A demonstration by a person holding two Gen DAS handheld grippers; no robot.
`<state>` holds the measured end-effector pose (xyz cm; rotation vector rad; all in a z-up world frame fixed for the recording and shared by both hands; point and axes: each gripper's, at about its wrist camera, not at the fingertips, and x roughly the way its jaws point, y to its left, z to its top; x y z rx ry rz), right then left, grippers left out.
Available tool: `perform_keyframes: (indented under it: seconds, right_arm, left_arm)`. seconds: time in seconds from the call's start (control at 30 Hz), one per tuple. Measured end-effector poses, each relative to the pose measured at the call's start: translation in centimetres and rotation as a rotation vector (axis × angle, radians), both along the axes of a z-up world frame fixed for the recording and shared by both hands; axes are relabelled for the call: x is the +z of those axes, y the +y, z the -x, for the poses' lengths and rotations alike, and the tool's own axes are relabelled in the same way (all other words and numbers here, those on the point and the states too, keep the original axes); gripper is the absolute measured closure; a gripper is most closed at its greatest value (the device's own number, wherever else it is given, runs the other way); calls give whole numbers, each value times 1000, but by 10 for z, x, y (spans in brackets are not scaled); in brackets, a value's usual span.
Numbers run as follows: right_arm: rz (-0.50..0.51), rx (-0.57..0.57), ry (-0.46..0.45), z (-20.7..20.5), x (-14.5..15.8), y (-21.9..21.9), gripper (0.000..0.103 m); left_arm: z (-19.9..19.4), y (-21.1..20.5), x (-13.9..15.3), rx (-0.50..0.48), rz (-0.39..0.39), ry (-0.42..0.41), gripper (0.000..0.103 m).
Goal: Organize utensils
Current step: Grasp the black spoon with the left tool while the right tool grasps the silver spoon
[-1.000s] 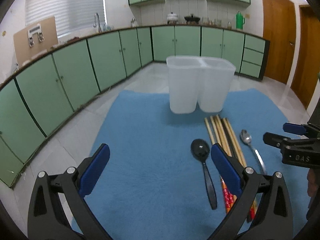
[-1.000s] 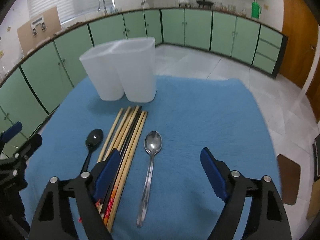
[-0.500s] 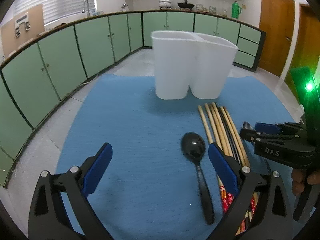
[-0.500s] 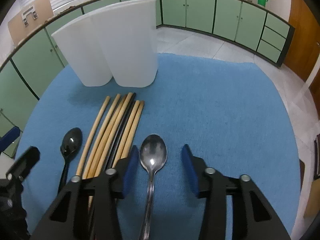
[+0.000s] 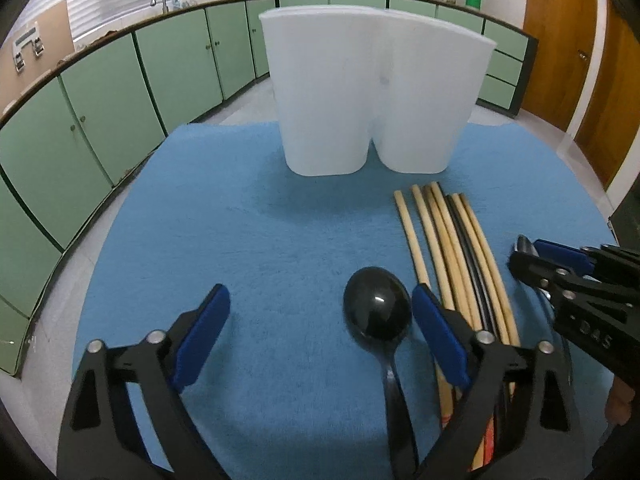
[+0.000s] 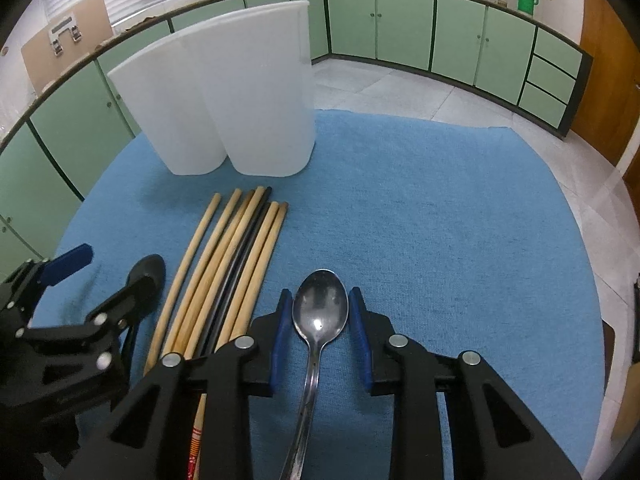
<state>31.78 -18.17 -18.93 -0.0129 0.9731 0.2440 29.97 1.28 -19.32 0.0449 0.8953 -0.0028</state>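
Note:
A steel spoon [image 6: 320, 312] lies on the blue mat [image 6: 440, 220], its bowl between my right gripper's [image 6: 319, 294] blue pads. The jaws are closing and stand close beside the bowl; no pressing shows. A black spoon [image 5: 378, 308] lies left of several chopsticks [image 5: 448, 248], wooden with one black. My left gripper [image 5: 320, 296] hovers low over the mat with wide jaws that are closing; the black bowl sits just inside its right finger [image 5: 438, 340], untouched. A white two-compartment holder [image 5: 372, 92] stands upright behind them.
Green cabinets [image 5: 172, 56] curve around the room behind the mat, with wooden doors [image 5: 560, 52] at the right. The right gripper [image 5: 532, 252] shows at the left wrist view's right edge, and the left gripper [image 6: 116, 268] at the other view's left edge.
Both grippers dropped and moved forward toward the utensils. The right jaws narrowed from wide to close around the steel spoon's bowl. The left jaws narrowed slightly over the black spoon.

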Motion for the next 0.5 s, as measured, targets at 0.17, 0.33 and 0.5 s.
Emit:
perform_keyframes:
  seconds: [0.17, 0.33, 0.5]
  right_arm:
    - [-8, -1, -3, -3, -4, -4, 74]
    - [-9, 0, -4, -3, -6, -4, 74]
    - [-5, 5, -2, -4, -6, -4, 74]
  left_arm:
    - [-7, 1, -5, -5, 19, 33, 21]
    - [-10, -2, -5, -7, 21, 41, 21]
    - [-10, -2, -3, -25, 43, 33, 42]
